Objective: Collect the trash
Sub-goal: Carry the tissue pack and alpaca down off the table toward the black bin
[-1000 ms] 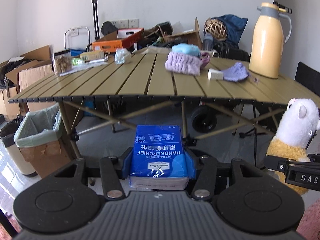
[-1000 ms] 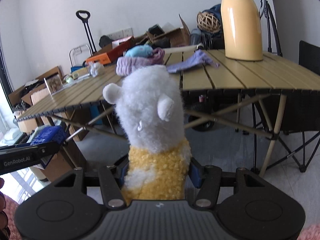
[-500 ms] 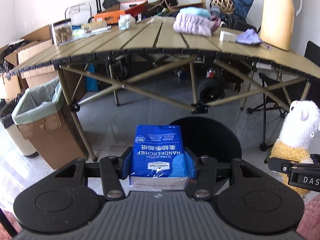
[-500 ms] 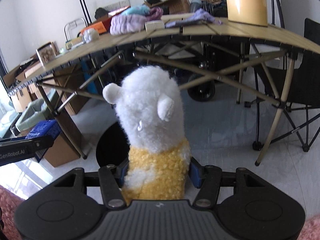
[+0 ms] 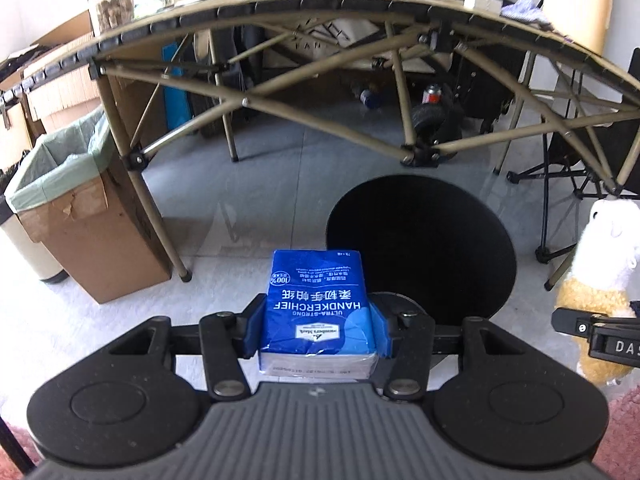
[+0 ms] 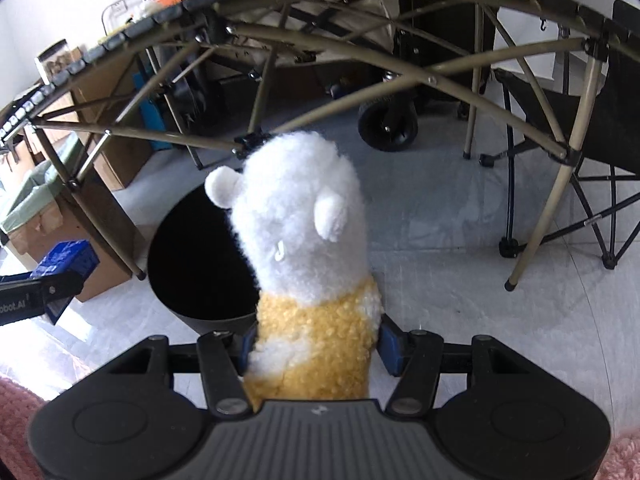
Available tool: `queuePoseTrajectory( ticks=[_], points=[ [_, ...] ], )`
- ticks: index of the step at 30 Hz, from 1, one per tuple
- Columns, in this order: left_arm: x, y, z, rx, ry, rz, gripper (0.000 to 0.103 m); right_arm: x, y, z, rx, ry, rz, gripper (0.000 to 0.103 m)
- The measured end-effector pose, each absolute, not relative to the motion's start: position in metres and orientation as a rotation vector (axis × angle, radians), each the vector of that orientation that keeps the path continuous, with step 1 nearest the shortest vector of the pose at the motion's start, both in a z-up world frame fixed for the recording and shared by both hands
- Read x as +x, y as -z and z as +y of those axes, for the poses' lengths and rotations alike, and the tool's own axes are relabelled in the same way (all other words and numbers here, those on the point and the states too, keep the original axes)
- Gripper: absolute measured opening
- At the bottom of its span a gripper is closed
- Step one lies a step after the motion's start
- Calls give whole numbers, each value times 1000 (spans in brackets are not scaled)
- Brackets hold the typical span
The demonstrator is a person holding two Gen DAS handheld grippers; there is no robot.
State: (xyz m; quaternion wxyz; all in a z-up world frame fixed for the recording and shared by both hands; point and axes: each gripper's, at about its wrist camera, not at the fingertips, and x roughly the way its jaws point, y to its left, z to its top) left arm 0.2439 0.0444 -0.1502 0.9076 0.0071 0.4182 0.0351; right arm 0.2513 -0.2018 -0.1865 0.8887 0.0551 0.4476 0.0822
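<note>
**Both grippers loaded, hanging by the black bin**

Left gripper (image 5: 318,330): fingers (image 5: 253,330) closed partway on the blue handkerchief pack (image 5: 318,304), pads flat on its two long sides, near end seated deep between them, far end sticking out; pack sits just short of the black bin (image 5: 420,248), near rim, slightly left of its centre; not over the mouth yet by my read.

Right gripper (image 6: 314,346): fingers (image 6: 390,346) about half open, clamped on the yellow body of the plush toy (image 6: 304,240); white head stands free above; toy is at the right edge of the black bin (image 6: 200,256), overlapping its rim in view.

Handling, judged:
- pack: light, film-wrapped, slick; soft paper core gives a little; side grip is right, end grip would likely slide;
- toy: very light, squashy, fuzzy so grippy; body is the best hold, head would flop; fibres may cling to the pads on release;
- neither fragile; a drop is harmless.

Lined cardboard box (image 5: 76,208) stands left of the black bin, beside a table (image 5: 280,4) leg.
</note>
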Motion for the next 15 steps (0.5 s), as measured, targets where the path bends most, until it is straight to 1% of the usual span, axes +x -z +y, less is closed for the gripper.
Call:
queuePoseTrajectory(
  ticks=[15],
  points=[
    [261,168,56,-7,-109,934,53,267,208,-203,108,-133,1013,56]
  ],
)
